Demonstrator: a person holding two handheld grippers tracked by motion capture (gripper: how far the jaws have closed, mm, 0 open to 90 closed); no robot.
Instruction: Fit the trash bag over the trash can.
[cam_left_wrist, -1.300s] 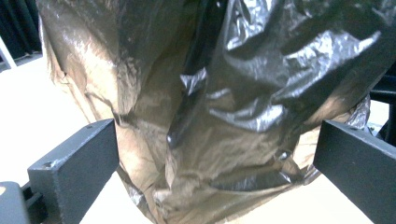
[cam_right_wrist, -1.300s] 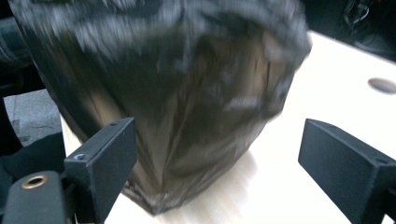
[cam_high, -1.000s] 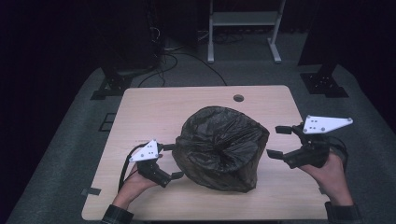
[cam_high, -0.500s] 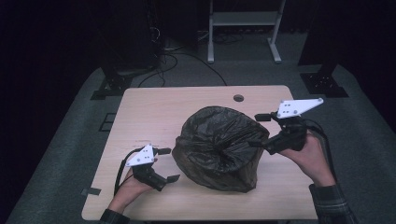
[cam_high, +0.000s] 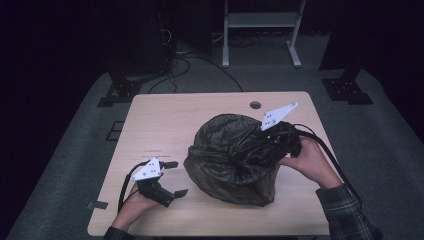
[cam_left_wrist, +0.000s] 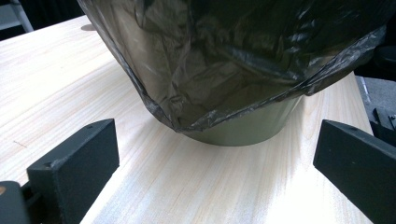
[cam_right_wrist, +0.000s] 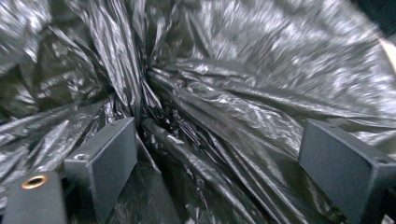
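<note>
No readable text anywhere (faint table marks illegible).

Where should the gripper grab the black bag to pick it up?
Probably at the bunched knot on top of the black bag, where the folds gather into one thick rope the jaws can pinch. Come from above, on the right: the right gripper is open there. The smooth sides would likely slip.

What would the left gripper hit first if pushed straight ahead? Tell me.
Probably the black plastic bag and the pale green container it drapes over: both sit dead ahead between the left gripper's open jaws, with bare table before them. Which comes first is hard to judge.
</note>
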